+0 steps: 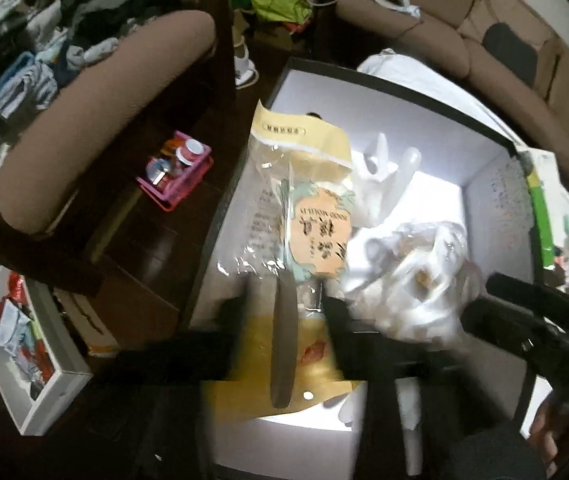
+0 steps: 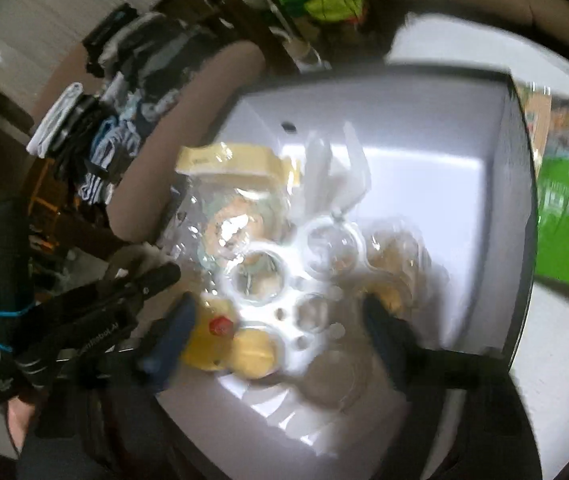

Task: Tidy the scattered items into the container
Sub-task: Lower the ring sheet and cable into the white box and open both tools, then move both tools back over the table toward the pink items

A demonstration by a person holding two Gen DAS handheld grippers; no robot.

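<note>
While both views blur with motion, the left gripper (image 1: 284, 308) is the nearest thing in the left wrist view: its dark fingers (image 1: 236, 316) are spread, with a packaged utensil (image 1: 296, 208) lying between them, its brown handle running back toward the camera. Whether either finger touches the clear packet is hard to tell. The packet, with its cream header card and round orange label, lies inside the open white box (image 1: 436, 120) along the box's left wall. Just beside it, toward the box's right wall, sits a crinkled clear plastic tray (image 1: 408, 276), and the right gripper's dark body (image 1: 532, 320) reaches in over the near right corner.

From the right wrist view, the right gripper (image 2: 276, 320) hangs over the same box (image 2: 424, 92), its fingers (image 2: 388, 328) spread wide on either side of the clear tray (image 2: 304, 276), which shows round cups. Yellow parts of the packet (image 2: 224, 336) lie by the left finger. At the far end of the tray stands white folded plastic (image 2: 336, 168).

Beyond the box, a brown padded chair (image 1: 96, 128) carries piled clothes (image 1: 28, 80), and a pink basket (image 1: 176, 172) sits on the dark floor.
</note>
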